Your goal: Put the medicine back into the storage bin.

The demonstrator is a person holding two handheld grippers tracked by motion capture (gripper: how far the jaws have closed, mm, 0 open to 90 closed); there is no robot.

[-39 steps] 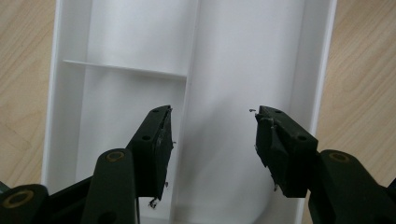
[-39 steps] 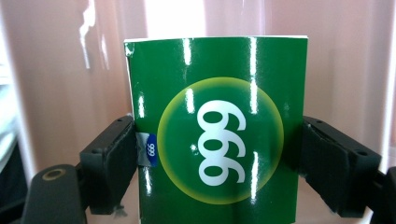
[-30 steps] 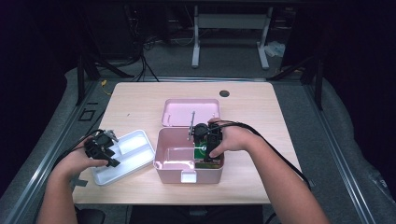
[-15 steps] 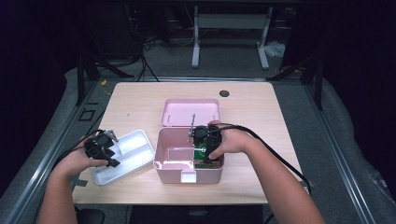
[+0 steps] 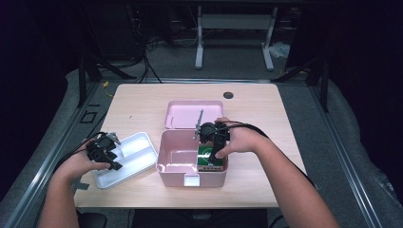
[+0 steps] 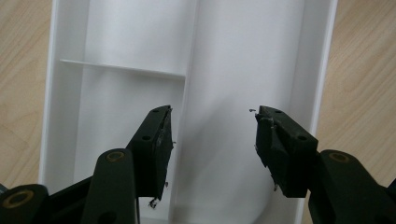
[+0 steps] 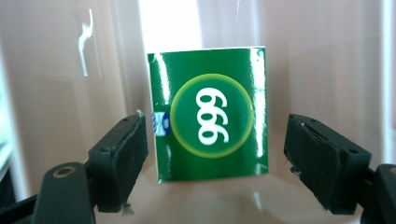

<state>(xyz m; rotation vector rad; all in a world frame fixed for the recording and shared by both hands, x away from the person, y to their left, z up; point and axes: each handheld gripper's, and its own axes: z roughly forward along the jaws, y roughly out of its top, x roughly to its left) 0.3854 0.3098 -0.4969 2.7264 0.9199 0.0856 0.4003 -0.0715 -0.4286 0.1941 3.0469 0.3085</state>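
Box, pink, sits mid-surface w/ its lid lying flat just behind it. High view: right tool dips into box's right end, over green carton that rests inside against the right wall. Vs. a sec ago the right hand looks barely shifted; carton in same corner of box. White tray lies just left of box, left tool parked over tray's near-left part, no visible move.

Left tool view: jaws wide apart, nothing between them, hovering over tray w/ its divider; wood of surface on both sides.

Right tool view: carton w/ "999" logo stands between the jaws, but pads clear of it — small gap at left, bigger gap at right. Jaws have just been closing a bit yet remain wide; no squeeze on carton so far.

Meaning, my read: either start of a pinch on the carton or the tail of a placement into box — can't tell which. Carton is inside box either way, and tray sits empty beside it.
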